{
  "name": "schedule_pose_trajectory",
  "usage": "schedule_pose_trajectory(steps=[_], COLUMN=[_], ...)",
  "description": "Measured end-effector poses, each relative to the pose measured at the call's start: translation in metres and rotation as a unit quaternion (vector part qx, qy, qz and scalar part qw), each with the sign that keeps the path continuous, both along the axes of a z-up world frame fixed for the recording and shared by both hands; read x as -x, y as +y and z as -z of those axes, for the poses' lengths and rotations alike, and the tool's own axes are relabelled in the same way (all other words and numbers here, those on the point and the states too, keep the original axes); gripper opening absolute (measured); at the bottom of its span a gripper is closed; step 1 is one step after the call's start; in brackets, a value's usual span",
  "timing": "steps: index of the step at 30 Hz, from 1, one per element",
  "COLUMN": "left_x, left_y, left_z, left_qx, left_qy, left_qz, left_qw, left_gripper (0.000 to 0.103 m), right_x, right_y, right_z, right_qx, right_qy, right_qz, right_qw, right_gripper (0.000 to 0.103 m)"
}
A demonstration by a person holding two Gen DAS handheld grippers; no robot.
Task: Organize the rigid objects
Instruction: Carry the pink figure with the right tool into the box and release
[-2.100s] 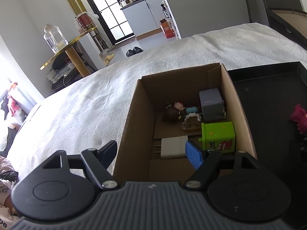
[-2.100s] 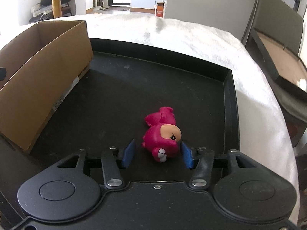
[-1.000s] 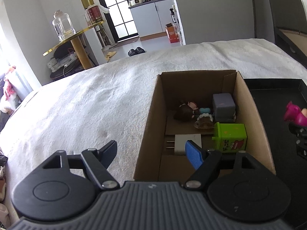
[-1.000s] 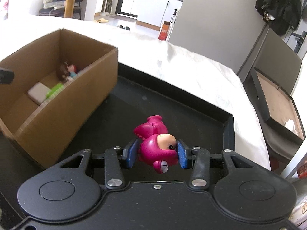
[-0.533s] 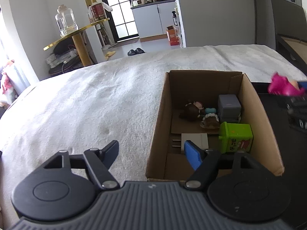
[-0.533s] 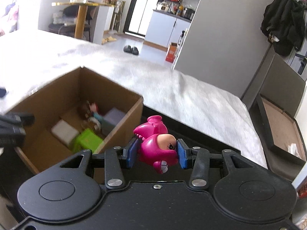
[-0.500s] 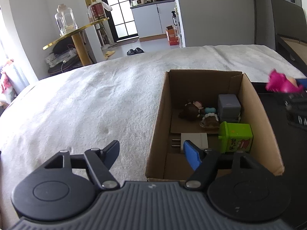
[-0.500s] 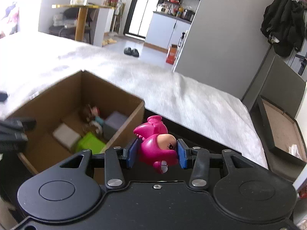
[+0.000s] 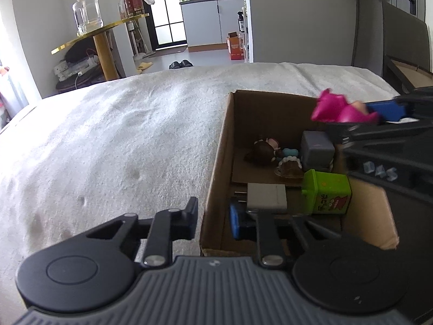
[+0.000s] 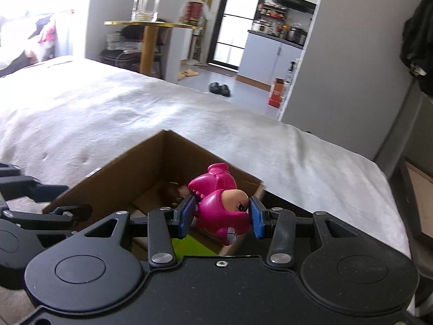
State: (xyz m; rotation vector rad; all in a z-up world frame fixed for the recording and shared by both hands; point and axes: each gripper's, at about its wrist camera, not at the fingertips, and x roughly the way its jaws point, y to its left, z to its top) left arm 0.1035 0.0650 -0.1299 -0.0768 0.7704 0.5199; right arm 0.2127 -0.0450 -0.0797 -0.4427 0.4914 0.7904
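Pink figurine clamped in right tongs above box; left tongs apart.

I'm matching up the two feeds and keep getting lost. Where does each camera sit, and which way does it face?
Left wrist: rides on the left hand-held gripper, looking forward along its spread fingers, which straddle the near left wall of the cardboard box; the right hand-held gripper enters at right.
Right wrist: rides on the right hand-held gripper, over the box's right side, facing the bed; its fingers clamp the pink figure. The left gripper shows at left.
Shared: box, pink figure, green block, gold table.
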Motion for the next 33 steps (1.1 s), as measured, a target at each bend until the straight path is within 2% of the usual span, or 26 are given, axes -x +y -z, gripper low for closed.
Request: schedule_pose_trajectory(steps=[9,10,11,13,25,28,33], left_x=[0.001,0.001,0.001,0.001,-0.005,-0.006,-0.007], left_y=[0.002,0.003,0.002,0.001,0.001,-0.002,-0.002], left_z=[-0.001,-0.001,-0.001,-0.001,-0.008,-0.017,-0.032], left_qx=[0.006,0.007,0.005,0.004,0.008,-0.001,0.021], left_qy=[-0.006,-0.005,-0.004,-0.004,0.016,0.019,0.030], left_qz=[-0.006,-0.007,-0.007,-0.008,-0.013,-0.004,0.010], left_qw=[1.0000,0.9999,1.0000,1.0000,0.9998,0.9998,0.9993], left_gripper=[0.013,0.013,0.013,0.013,0.014,0.015,0.020], right_x=[0.014,0.016,0.018,0.019,0.009,0.005,0.002], right_y=[0.029,0.031,0.031,0.028,-0.007,-0.022,-0.051], right_z=[0.003,0.004,0.004,0.004,0.000,-0.003,-0.011], right_qx=[0.006,0.010,0.012,0.012,0.007,0.002,-0.008], right_qy=[0.003,-0.002,-0.008,-0.016,0.018,0.034,0.053], right_qz=[-0.045,-0.048,-0.045,-0.037,0.013,0.030,0.059], right_qw=[0.999,0.999,0.999,0.999,1.000,0.999,0.997], right_gripper=[0.043,0.046,0.053,0.056,0.056,0.058,0.064])
